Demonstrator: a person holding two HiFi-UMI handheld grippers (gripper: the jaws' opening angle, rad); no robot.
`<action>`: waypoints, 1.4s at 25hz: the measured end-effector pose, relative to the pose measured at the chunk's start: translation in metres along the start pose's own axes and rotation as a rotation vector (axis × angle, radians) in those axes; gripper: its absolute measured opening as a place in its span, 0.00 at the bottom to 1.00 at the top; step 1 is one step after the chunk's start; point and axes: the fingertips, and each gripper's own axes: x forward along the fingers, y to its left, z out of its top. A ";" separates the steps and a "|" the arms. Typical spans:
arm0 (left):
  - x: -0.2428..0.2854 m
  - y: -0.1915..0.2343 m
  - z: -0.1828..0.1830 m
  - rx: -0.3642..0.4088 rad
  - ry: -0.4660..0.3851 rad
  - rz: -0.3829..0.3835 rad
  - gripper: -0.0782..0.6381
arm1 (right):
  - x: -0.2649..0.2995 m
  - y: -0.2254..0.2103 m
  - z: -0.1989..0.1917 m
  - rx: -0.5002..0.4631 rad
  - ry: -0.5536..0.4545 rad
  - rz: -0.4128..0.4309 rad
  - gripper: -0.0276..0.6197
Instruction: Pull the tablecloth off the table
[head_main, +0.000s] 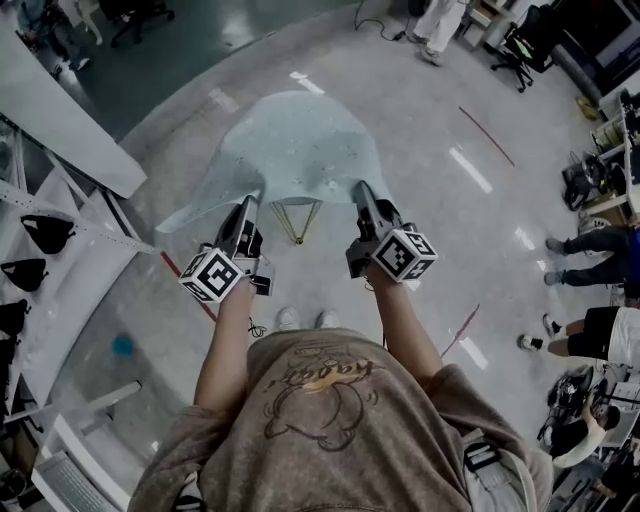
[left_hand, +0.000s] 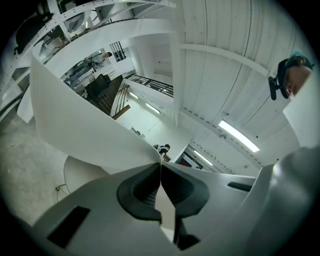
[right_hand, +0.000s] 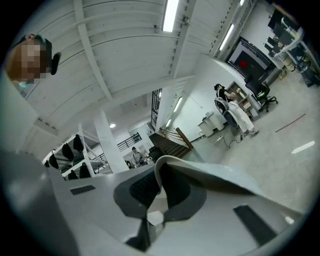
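The pale blue-grey tablecloth (head_main: 300, 145) hangs spread out above the floor, held by its two near corners. My left gripper (head_main: 247, 202) is shut on the left corner, and my right gripper (head_main: 362, 190) is shut on the right corner. In the left gripper view the cloth (left_hand: 90, 132) runs as a white sheet up to the left from the closed left gripper (left_hand: 161, 165). In the right gripper view the cloth (right_hand: 220, 175) folds out of the closed right gripper (right_hand: 159, 172) toward the right. A thin yellow frame (head_main: 296, 220) shows below the cloth's near edge, between the grippers.
White racks (head_main: 60, 260) with dark items line the left side. Seated people (head_main: 595, 250) and office chairs (head_main: 525, 45) are at the right and far edges. A red line (head_main: 487, 135) marks the shiny floor. A small blue object (head_main: 122, 345) lies near the left.
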 end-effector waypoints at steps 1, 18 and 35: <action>0.002 -0.003 0.002 0.005 -0.004 -0.007 0.14 | 0.001 0.002 0.004 -0.020 -0.002 0.006 0.06; 0.055 -0.060 -0.007 -0.005 0.095 -0.230 0.14 | -0.033 -0.010 0.050 -0.120 -0.093 -0.075 0.06; 0.077 -0.135 -0.083 -0.045 0.347 -0.482 0.14 | -0.174 -0.018 0.075 -0.162 -0.277 -0.397 0.06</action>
